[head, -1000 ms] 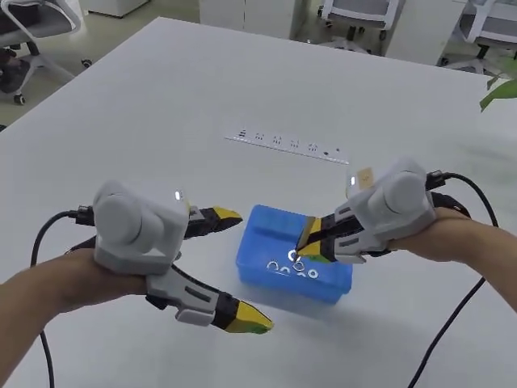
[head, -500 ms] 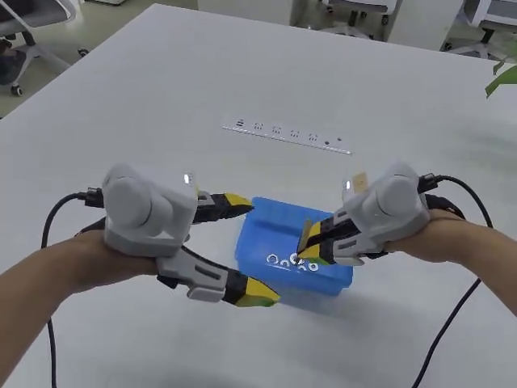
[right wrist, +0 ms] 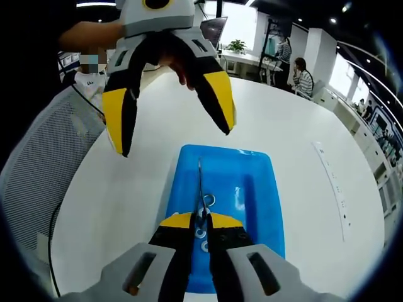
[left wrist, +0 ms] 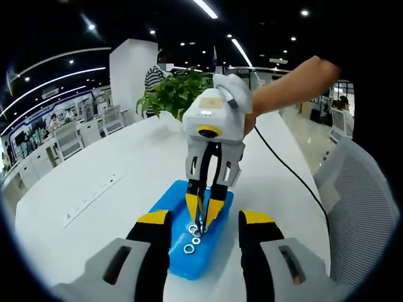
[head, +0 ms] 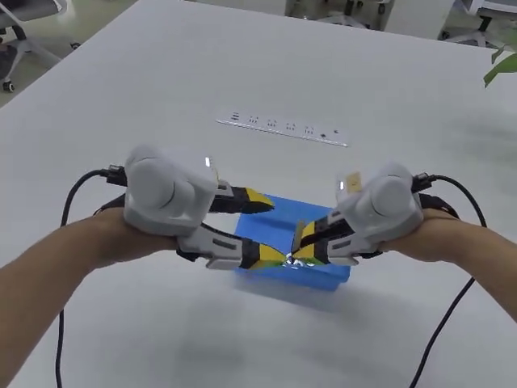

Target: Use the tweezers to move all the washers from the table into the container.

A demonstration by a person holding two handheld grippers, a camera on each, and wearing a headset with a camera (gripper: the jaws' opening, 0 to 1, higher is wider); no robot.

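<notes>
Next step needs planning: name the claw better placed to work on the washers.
Right, probably. The right claw is shut on the tweezers, pointed into the blue container by the washers; the left claw is open, holding nothing.

Head view: my left hand-held gripper [head: 273, 229] covers the container's [head: 319, 276] near-left corner, and the washers [head: 300, 263] are just a glint between the jaws, so I can't count them. In the right gripper view, the tweezers [right wrist: 200, 182] run back out of sight inside my right hand-held gripper [right wrist: 200, 221], which covers maybe one washer. Whether the tweezer tips pinch anything is too small to tell.
</notes>
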